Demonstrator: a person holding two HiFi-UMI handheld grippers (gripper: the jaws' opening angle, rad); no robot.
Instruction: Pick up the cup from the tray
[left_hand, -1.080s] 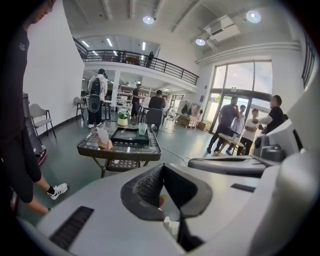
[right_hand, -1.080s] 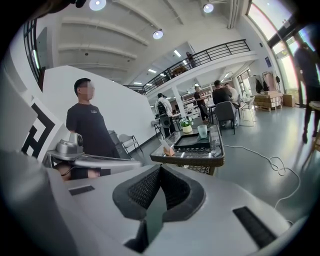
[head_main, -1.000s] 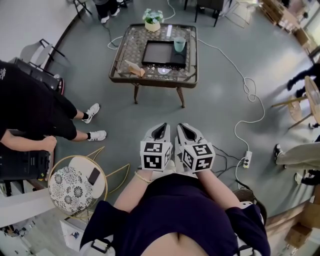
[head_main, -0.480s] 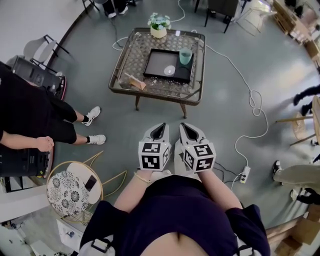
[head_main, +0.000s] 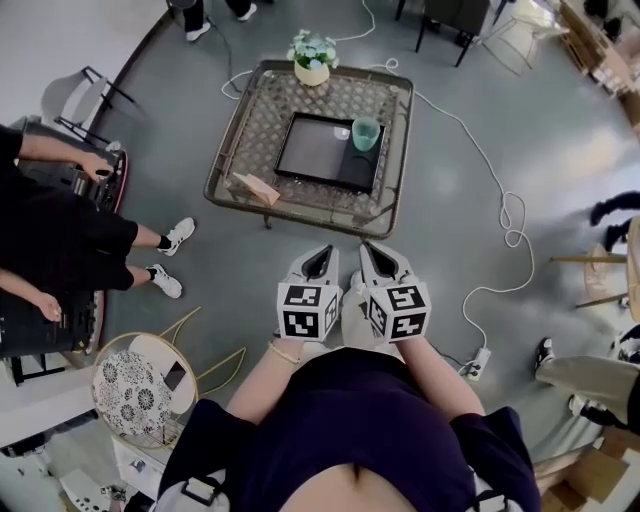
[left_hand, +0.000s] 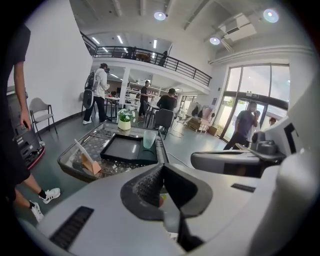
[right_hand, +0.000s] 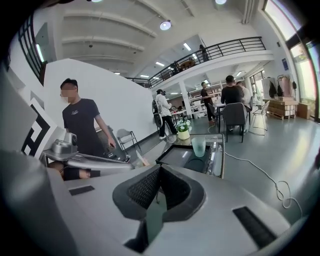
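The person holds two tools side by side, close to the body. Both point toward a low table (head_main: 245, 140) that stands a little way ahead on the gray floor (head_main: 200, 270).

The left tool (head_main: 320, 256) has its two jaws pressed together, and nothing is between them. The right tool (head_main: 372, 254) looks the same: its jaws meet at the tip and hold nothing. Each tool has a cube with black and white squares on its back end. The two tools are just beside each other, and both are well apart from the table.

The table has a see-through top with a woven pattern under it. A dark tray (head_main: 310, 150) lies flat near the middle of it. The cup (head_main: 365, 133) is pale green and see-through. It stands upright on the tray, in the far right part of it.

A flower pot (head_main: 312, 62) with small blooms sits at the far edge of the table, off the tray. A folded card (head_main: 255, 188) stands near the front left corner of the table.

A white cable (head_main: 505, 215) runs across the floor on the right of the table. It ends at a power strip (head_main: 477, 362). A round stool (head_main: 135, 385) with a flower pattern stands low on the left. A person in dark clothes (head_main: 60, 240) stands at the left side, well apart from the table.
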